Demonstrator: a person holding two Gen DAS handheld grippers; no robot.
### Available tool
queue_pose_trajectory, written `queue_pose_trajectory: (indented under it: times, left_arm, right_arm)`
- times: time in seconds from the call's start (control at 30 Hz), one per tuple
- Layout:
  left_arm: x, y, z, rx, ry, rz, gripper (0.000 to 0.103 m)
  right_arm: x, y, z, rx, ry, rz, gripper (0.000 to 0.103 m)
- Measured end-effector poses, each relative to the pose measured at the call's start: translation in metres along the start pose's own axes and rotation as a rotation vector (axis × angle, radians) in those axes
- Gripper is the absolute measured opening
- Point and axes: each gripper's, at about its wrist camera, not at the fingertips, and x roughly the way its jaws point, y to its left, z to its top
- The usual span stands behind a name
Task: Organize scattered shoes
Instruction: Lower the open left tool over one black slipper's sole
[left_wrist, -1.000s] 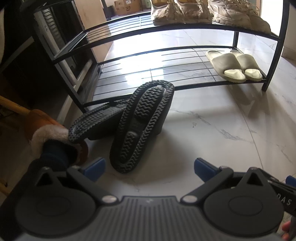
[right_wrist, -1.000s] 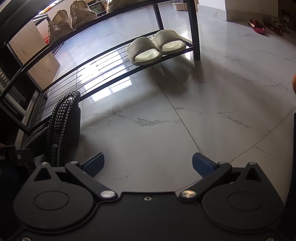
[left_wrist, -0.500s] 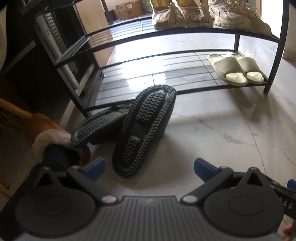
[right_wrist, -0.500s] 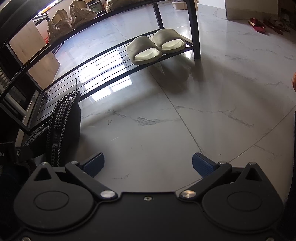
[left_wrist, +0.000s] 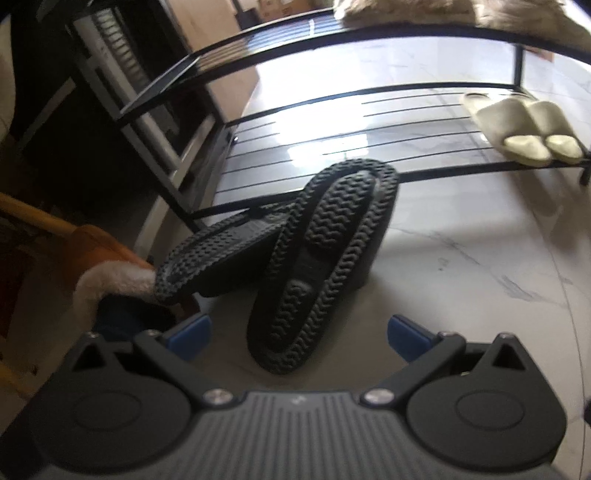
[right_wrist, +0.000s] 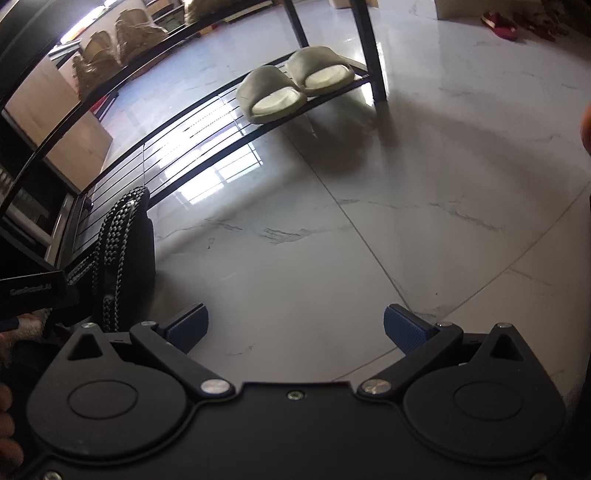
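black slippers (left_wrist: 321, 266) lie on the floor just ahead of the left gripper (left_wrist: 299, 334), whose blue pads (left_wrist: 188, 332) stand wide apart with nothing between them; the heel of the nearer slipper sits in the gap but touches neither pad. the right gripper (right_wrist: 293, 330) is likewise spread wide and empty, hovering over bare tile to the right of the same pair, which shows edge-on at its left (right_wrist: 122, 258).

the floor (left_wrist: 480, 266) is glossy pale marble with grey veins and a bright window reflection. a black metal shoe rack (left_wrist: 332, 173) stands beyond the slippers, a pair of cream slides (left_wrist: 521, 129) at the right end of its lower tier, beige shoes (right_wrist: 110, 51) on the upper tier. a brown fleece-lined boot (left_wrist: 107, 273) lies left of the slippers, and red shoes (right_wrist: 500, 24) sit far off across the room.

compared with half a second ago, the left gripper has come closer and lower, so the slippers fill more of its view; the right one has barely moved.

both slippers are sole-up. the nearer one runs heel toward the gripper, toe leaning near the rack's lower front rail; the other crosses under it, pointing left toward the boot.
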Motion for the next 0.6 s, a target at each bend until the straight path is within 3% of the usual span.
queue_pose_trajectory:
  times: [0.37,0.6]
  left_arm:
    - [0.018,-0.012,0.015,-0.009,-0.096,-0.071,0.102]
    - [0.036,-0.017,0.020,0.001,-0.148,-0.061,0.102]
  right_arm:
    - [0.007,-0.024,0.005,0.082,0.009,0.021,0.103]
    - [0.015,-0.033,0.004,0.117,0.022,0.034,0.103]
